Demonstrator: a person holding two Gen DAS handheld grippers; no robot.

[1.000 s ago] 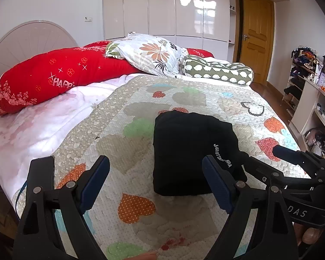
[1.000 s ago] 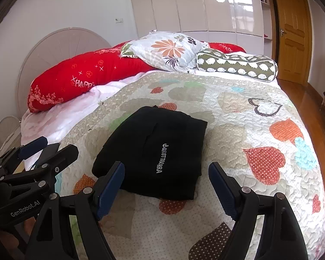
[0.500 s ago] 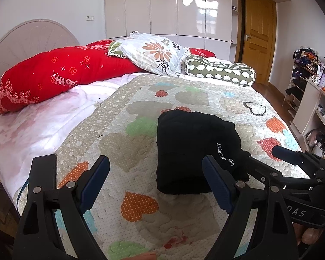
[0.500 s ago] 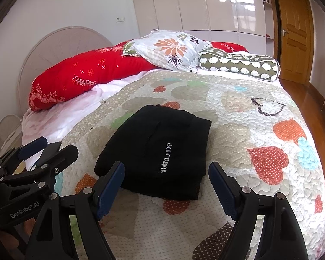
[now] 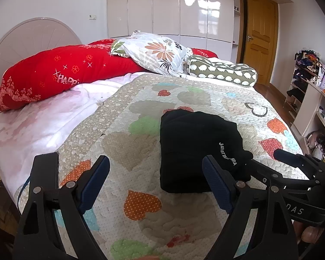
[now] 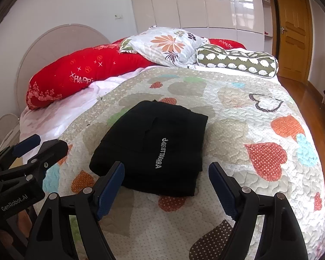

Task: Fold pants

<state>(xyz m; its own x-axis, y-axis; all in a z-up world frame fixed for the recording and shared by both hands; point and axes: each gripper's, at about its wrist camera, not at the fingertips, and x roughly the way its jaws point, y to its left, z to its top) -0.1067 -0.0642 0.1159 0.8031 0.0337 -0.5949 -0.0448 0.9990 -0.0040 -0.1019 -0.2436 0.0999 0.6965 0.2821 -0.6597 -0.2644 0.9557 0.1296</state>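
The black pants (image 5: 195, 149) lie folded into a compact rectangle with white lettering on the heart-patterned quilt (image 5: 140, 112); they also show in the right wrist view (image 6: 153, 149). My left gripper (image 5: 155, 176) is open and empty, held above the quilt just left of the pants' near edge. My right gripper (image 6: 166, 183) is open and empty, hovering over the pants' near edge. Each gripper shows in the other's view: the right one (image 5: 292, 173) at the pants' right, the left one (image 6: 21, 166) at their left.
A red bolster (image 5: 54, 75), a floral pillow (image 5: 153, 54) and a green patterned bolster (image 5: 223, 72) lie at the head of the bed. A shelf unit (image 5: 312, 93) with clutter stands at the right. A wooden door (image 5: 260, 36) is beyond the bed.
Both grippers have drawn back and lifted slightly from the pants, staying open. The folded pants have not moved.
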